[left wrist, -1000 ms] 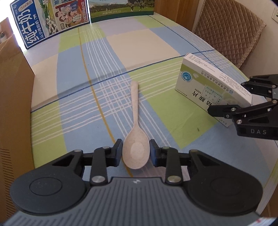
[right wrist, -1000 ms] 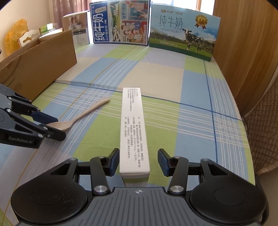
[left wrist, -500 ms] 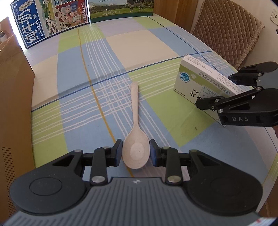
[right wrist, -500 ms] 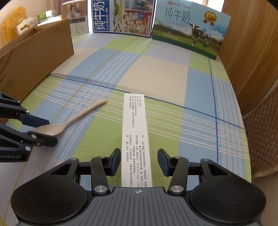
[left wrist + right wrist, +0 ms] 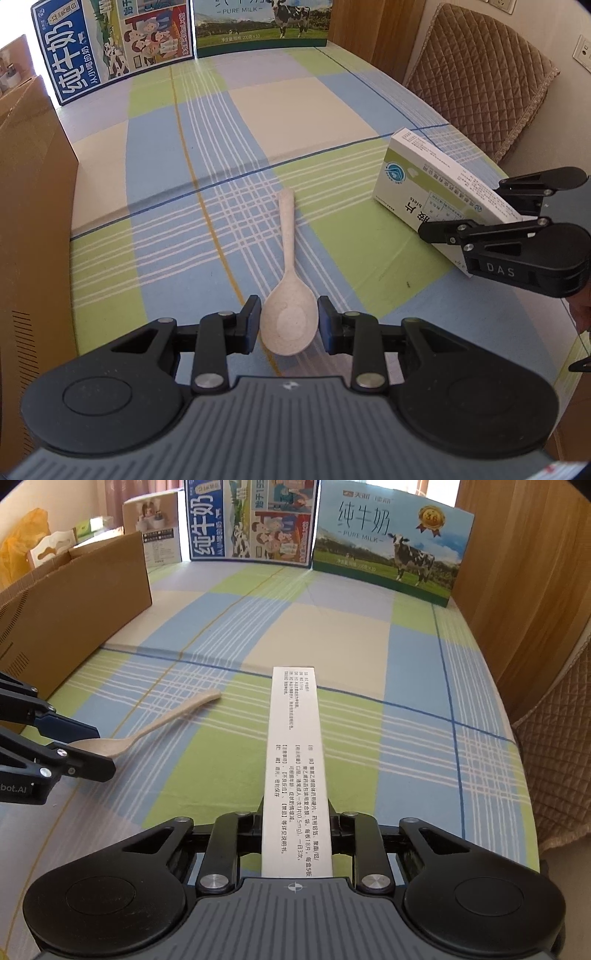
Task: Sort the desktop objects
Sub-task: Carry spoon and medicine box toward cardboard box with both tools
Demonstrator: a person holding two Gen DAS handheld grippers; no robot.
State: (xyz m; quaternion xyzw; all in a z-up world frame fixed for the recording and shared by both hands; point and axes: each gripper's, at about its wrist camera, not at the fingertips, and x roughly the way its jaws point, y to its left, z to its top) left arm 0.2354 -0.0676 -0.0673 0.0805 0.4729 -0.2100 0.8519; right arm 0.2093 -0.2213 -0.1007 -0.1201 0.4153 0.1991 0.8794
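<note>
Both items gripped, neither yet sorted.
Spoon (image 5: 289, 320) bowl is pinched by left gripper (image 5: 289, 325); right gripper (image 5: 295, 830), jaws just closed, clamps medicine box (image 5: 295, 760); both rest on tablecloth (image 5: 343, 638).

Table under plaid cloth (image 5: 332, 635), blue, green, cream; pale spoon (image 5: 288, 295) lies near centre; white medicine box (image 5: 295, 760) beside it; brown carton (image 5: 74, 605) at left edge; two milk cartons (image 5: 388, 542) stand at far end.

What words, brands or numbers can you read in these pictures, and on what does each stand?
"PURE MILK": green milk carton.
"纯牛奶": blue milk carton.
"DAS": right gripper.
"bot.AI": left gripper.
Medicine box: fine print too small to read.
Spoon: no text.
</note>
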